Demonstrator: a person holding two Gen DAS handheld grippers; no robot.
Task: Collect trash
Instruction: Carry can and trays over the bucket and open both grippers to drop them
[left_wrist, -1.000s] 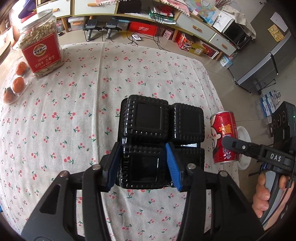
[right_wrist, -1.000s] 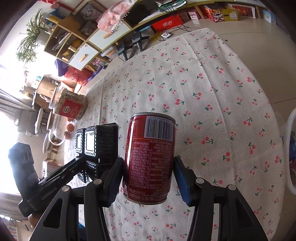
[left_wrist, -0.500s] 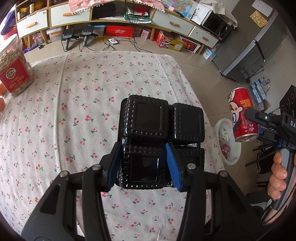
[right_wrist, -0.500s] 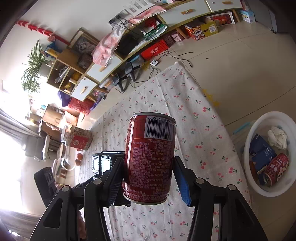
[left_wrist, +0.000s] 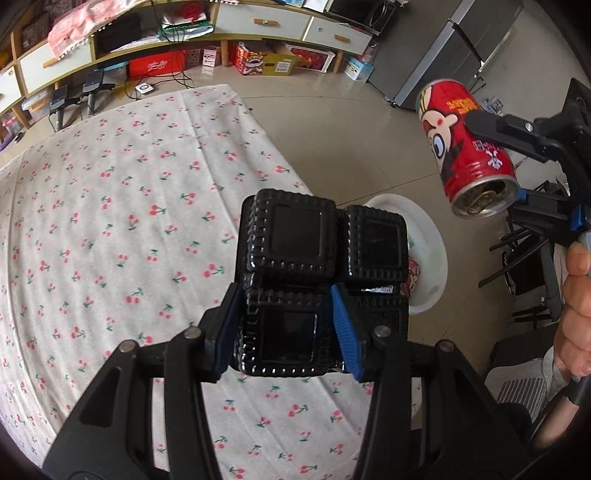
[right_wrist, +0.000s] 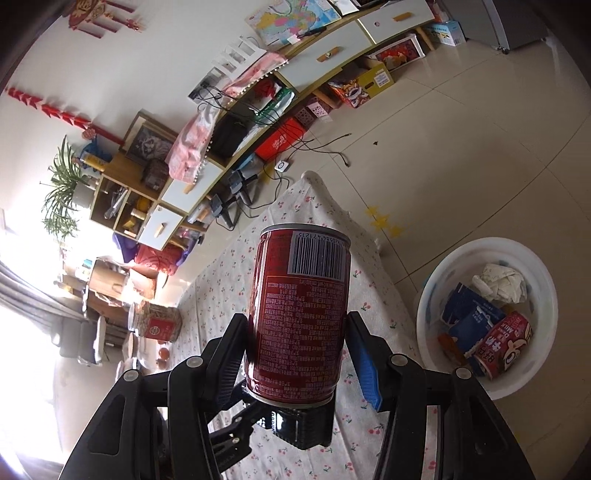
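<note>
**Carrying a can and a tray toward the basin**

Judging by its thin metal wall and its open mouth, the red can should be light, smooth and easy to dent, so a grip across the middle of the barrel, as it has now, looks right; a harder squeeze would likely crush it. The right claw is about half open and pressed on that can from both sides, barcode facing the camera. In the left view the same can hangs at about 2 o'clock, tilted, mouth down and toward the camera, above the floor and off the desk.

The black plastic tray, a thin moulded piece with four square cups, is probably very light, springy and slick. It is best held as it is, across one cup's walls, where the ribbing gives some stiffness. The left claw stands about half open too, its blue pads clamped either side of the near-left cup.

The white basin sits on the floor at 3 o'clock in the right view, beside the desk's edge, already holding a crumpled paper, blue cartons and another red can.

Both claws angle downward; the hand on the right handle shows at 3 o'clock in the left view.
</note>
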